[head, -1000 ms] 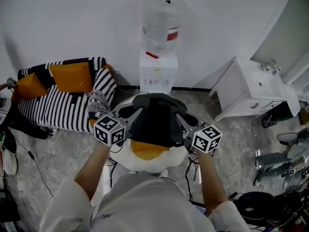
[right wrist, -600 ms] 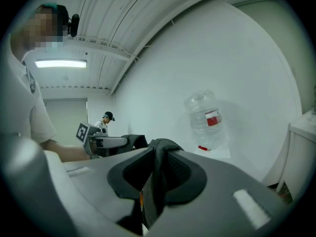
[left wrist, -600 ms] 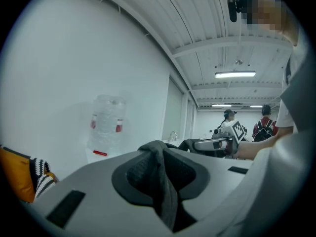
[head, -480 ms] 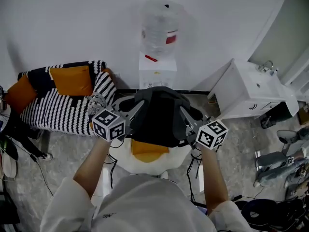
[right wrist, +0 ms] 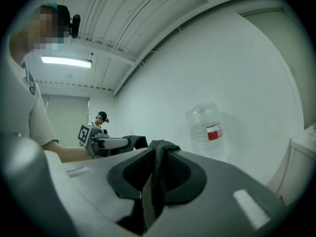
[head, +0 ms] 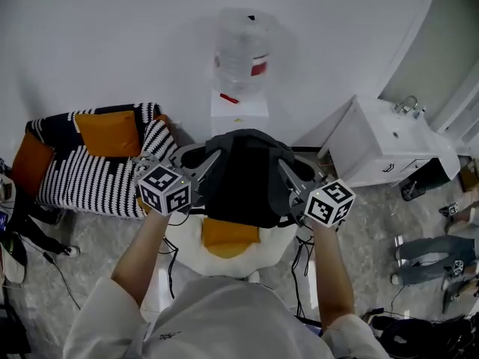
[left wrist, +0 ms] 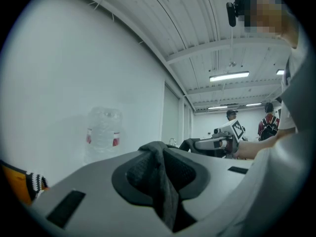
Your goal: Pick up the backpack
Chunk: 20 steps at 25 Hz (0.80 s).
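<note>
White wall (head: 112,36) behind, backpack (head: 243,182) between left gripper (head: 215,158) and right gripper (head: 283,167), fingers (left wrist: 89,191) pinching its straps (left wrist: 163,181).

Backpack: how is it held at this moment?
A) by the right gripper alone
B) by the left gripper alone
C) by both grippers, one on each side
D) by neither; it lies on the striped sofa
C: the left gripper and the right gripper flank the backpack, and each gripper view shows jaws shut on a fold of its dark fabric.
</note>
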Available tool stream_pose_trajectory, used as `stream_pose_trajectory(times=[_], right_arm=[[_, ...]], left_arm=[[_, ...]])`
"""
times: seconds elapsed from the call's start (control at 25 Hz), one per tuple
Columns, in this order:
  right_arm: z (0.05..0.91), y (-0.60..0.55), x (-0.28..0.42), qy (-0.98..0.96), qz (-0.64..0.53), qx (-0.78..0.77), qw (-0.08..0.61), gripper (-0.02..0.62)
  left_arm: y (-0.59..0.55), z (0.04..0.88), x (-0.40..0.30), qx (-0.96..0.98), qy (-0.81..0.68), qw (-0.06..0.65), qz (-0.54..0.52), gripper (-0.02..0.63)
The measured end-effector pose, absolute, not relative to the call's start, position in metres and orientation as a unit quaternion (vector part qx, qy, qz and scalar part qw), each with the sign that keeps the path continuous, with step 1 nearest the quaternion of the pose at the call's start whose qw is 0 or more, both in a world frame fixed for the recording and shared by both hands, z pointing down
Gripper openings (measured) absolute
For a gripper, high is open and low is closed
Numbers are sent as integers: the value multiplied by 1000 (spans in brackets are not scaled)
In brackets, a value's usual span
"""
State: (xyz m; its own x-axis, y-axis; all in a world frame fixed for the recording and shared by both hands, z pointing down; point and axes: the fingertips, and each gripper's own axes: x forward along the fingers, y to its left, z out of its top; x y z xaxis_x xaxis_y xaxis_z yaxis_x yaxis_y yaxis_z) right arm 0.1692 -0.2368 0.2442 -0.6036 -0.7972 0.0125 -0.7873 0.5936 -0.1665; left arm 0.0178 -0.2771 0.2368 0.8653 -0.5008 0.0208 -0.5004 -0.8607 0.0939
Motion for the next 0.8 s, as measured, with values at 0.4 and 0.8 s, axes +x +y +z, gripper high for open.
stream_pose_trajectory(times=[0.4,0.8], right_arm=[[240,-249,172,891,-87,-444,41,52],[247,-248,175,890,-92,-445,41,52]], left_arm=[[-289,232,21,962,-267,52,-15,55],[-288,240,23,962,-267,56,-10,55]])
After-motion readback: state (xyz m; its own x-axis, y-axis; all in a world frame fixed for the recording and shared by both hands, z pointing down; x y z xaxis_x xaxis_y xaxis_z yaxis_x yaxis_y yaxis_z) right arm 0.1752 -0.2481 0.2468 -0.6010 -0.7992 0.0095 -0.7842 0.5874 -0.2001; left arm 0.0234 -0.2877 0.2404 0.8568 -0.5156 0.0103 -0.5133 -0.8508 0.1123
